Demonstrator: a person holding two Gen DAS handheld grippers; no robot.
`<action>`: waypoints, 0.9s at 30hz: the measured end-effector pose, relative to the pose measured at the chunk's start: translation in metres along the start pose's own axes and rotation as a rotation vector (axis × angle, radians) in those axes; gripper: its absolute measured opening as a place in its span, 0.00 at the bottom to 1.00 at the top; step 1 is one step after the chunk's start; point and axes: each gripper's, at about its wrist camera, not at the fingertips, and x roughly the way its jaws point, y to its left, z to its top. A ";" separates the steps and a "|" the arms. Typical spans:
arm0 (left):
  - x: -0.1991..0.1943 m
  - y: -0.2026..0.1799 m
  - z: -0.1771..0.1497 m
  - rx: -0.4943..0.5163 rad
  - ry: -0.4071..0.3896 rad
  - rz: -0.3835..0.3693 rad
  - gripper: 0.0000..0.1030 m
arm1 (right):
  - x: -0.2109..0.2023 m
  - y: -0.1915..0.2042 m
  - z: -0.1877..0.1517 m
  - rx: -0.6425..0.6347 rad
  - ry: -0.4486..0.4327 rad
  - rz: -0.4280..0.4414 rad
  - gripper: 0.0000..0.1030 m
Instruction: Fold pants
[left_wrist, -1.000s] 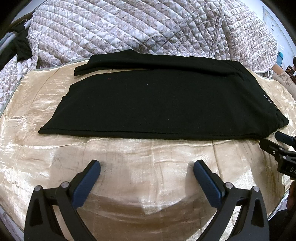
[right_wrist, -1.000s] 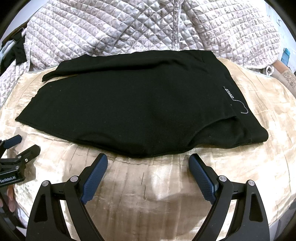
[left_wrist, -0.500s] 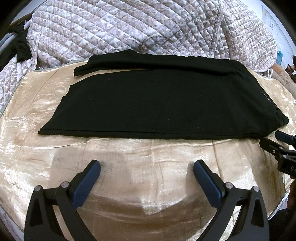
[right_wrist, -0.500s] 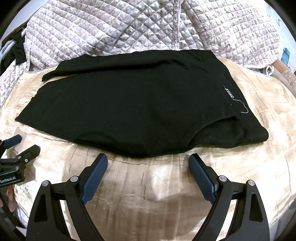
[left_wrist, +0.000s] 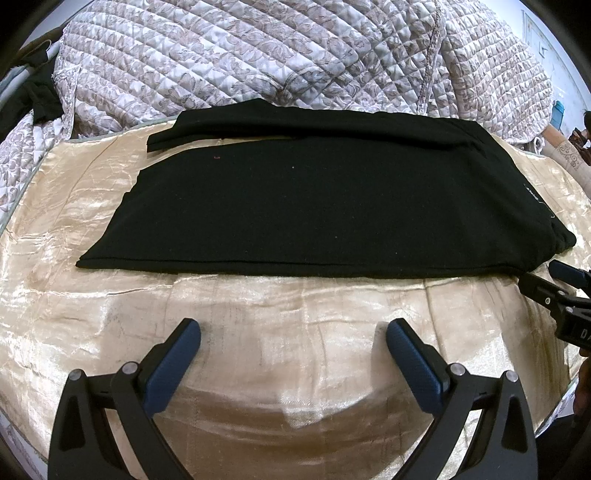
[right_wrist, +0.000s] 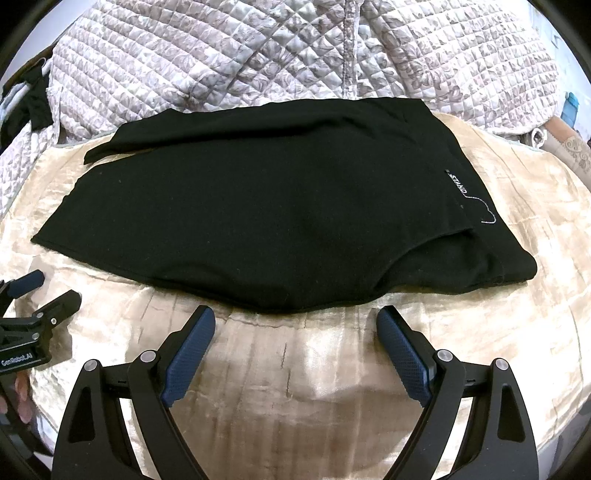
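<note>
Black pants (left_wrist: 325, 214) lie flat on a shiny beige sheet (left_wrist: 288, 332), leg ends to the left and waistband to the right. They also show in the right wrist view (right_wrist: 266, 221), with a white "STAND" label (right_wrist: 458, 184) near the waist. My left gripper (left_wrist: 293, 332) is open and empty, just short of the pants' near edge. My right gripper (right_wrist: 295, 321) is open and empty, its fingertips close to the near edge. Each gripper shows at the edge of the other's view: right gripper (left_wrist: 554, 284), left gripper (right_wrist: 44, 291).
A quilted floral bedspread (left_wrist: 295, 62) is heaped behind the pants. Dark cloth (left_wrist: 40, 96) hangs at the far left. A bare strip of beige sheet lies between the grippers and the pants.
</note>
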 end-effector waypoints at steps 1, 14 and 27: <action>0.000 0.000 0.000 0.001 0.000 0.000 0.99 | 0.000 -0.001 0.000 0.001 0.000 0.001 0.87; -0.002 -0.002 0.002 -0.004 -0.003 0.002 0.99 | -0.002 -0.002 0.002 0.012 -0.004 0.007 0.87; -0.001 0.023 0.013 -0.078 -0.015 0.002 0.99 | -0.005 -0.040 0.007 0.145 -0.030 0.013 0.87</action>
